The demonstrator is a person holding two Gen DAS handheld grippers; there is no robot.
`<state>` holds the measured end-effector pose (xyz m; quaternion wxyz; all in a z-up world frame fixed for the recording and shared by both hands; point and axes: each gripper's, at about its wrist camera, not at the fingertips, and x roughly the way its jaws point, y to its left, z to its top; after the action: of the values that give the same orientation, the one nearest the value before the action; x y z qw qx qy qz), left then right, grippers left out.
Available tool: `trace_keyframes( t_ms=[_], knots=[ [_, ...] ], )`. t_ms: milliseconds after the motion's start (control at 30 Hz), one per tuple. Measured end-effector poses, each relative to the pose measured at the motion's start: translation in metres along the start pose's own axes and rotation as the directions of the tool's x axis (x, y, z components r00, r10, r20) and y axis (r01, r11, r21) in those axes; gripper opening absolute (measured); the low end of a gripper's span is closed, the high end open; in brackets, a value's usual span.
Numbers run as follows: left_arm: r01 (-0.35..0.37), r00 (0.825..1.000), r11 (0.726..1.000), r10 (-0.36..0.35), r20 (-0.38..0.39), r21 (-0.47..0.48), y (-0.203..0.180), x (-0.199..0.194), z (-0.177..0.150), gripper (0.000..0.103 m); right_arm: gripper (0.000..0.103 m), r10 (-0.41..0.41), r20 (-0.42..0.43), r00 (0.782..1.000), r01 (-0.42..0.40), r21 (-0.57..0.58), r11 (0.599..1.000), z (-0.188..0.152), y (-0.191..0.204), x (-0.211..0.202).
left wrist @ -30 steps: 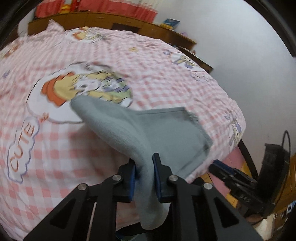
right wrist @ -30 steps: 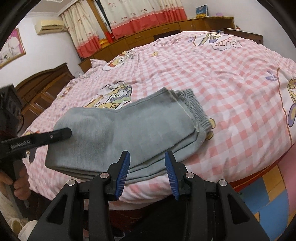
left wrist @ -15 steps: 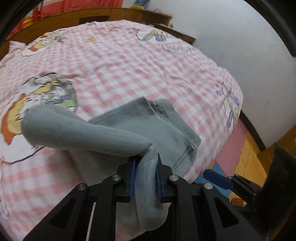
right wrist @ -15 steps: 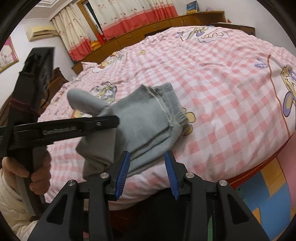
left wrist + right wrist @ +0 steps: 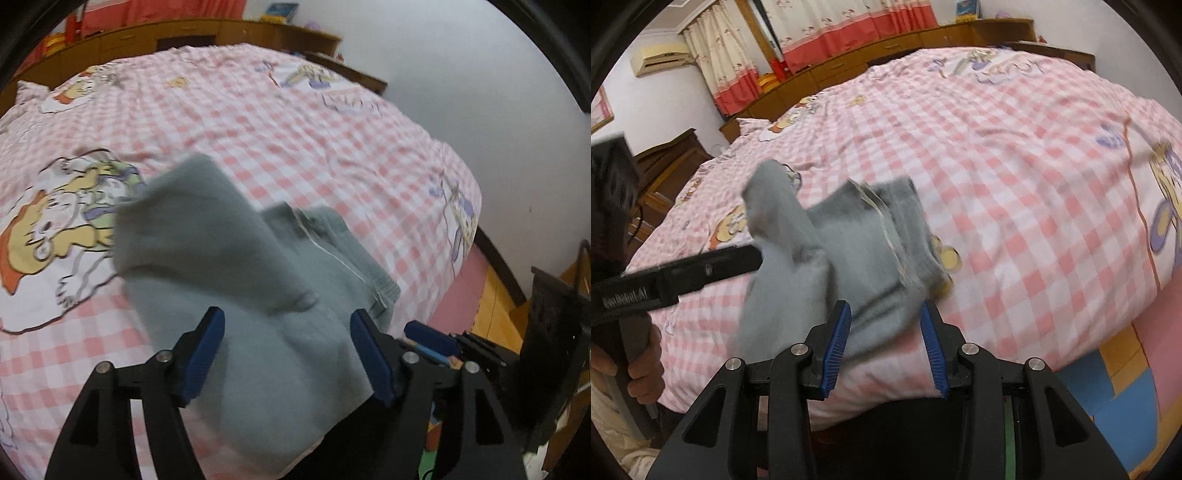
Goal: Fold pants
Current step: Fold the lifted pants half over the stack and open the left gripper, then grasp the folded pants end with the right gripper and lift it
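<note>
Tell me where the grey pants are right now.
The grey pants lie bunched on the pink checked bedspread near the bed's near edge, ahead of the open right gripper, with the open left gripper straddling them.

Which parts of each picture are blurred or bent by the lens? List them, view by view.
Left wrist view: the grey pants are smeared by motion blur, the open left gripper stays sharp, the checked bedspread bulges from fisheye distortion. Right wrist view: pants again blurred, the open right gripper crisp, the curtains bow with the lens; soft indoor light, no glare.
</note>
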<state>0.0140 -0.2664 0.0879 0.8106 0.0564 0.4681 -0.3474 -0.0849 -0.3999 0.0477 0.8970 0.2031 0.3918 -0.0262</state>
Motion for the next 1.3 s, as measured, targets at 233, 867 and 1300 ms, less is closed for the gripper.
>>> trace_keyframes(
  t_ms=[233,867,1300],
  knots=[
    [-0.185,0.982,0.982,0.186,0.027,-0.045,0.048,-0.014,-0.022,0.075,0.04,0.044,-0.037,0.998,-0.048,-0.099,0.994,0.028,0.032,0.024],
    [-0.169,0.986,0.977,0.168,-0.02,-0.133,0.09,-0.005,-0.055,0.075,0.04,-0.013,-0.153,0.988,-0.012,-0.161,0.987,0.042,0.063,0.086],
    [-0.163,0.986,0.97,0.168,0.01,-0.182,0.097,-0.017,-0.054,0.075,0.01,0.068,-0.079,0.995,-0.08,-0.162,0.984,0.053,0.066,0.057]
  ],
)
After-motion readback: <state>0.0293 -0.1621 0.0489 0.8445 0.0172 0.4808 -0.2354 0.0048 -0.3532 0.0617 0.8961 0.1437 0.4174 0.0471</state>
